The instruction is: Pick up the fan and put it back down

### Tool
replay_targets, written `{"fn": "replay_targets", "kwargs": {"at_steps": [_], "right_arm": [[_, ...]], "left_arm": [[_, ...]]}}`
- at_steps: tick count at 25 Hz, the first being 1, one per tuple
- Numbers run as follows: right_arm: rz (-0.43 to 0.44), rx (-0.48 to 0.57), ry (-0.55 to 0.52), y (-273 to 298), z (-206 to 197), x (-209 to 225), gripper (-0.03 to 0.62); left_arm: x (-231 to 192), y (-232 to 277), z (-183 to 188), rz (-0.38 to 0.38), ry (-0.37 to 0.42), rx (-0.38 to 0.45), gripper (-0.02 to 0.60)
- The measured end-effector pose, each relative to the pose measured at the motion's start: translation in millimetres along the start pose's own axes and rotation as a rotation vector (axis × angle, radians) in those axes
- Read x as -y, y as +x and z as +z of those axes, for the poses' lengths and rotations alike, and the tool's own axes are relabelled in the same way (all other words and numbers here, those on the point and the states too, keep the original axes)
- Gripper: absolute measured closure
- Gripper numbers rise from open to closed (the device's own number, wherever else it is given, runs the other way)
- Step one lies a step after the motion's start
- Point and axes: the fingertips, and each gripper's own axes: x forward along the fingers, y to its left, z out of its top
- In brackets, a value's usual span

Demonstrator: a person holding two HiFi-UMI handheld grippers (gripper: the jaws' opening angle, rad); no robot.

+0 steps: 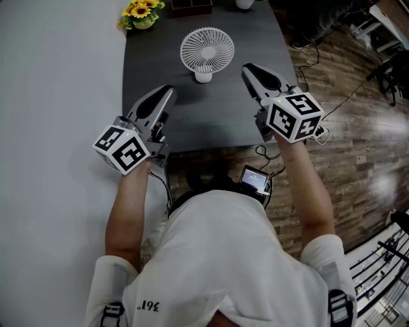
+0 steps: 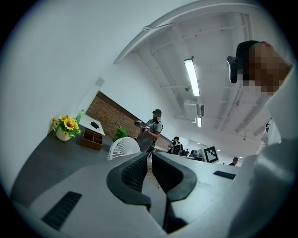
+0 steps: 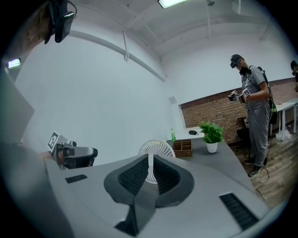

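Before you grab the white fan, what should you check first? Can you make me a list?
1. The fan stands upright on the table: ok.
2. Bare table between both grippers and the fan: ok.
3. The left gripper is open enough to grab: not ok, jaws together, empty.
4. The right gripper is open enough to grab: not ok, jaws together, empty.
5. The sunflowers are out of the way: ok, apart at the back corner.
6. The fan is switched off: cannot tell.

Open-plan office, in use as a recording space. Brick wall (image 3: 219, 109) at 2 o'clock in the right gripper view. Ceiling strip light (image 2: 191, 76). Dark table (image 1: 211, 121), sunflowers (image 1: 142, 11) at its 11 o'clock corner. Wood-plank floor (image 1: 358, 140) with loose cables (image 1: 299, 45) at 1 o'clock. Standing person (image 3: 253, 107) wearing a head rig.
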Motion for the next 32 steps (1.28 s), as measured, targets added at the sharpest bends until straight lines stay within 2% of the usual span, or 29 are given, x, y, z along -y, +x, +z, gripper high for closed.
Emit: {"fn": "replay_targets", "kwargs": {"at_steps": [32], "right_arm": [[-0.018,-0.006,0.095,-44.3,-26.0,-19.3,0.551]], "left_arm": [[21.1,-39.3,-15.5,0.032,-0.050,-0.011,0.538]]}}
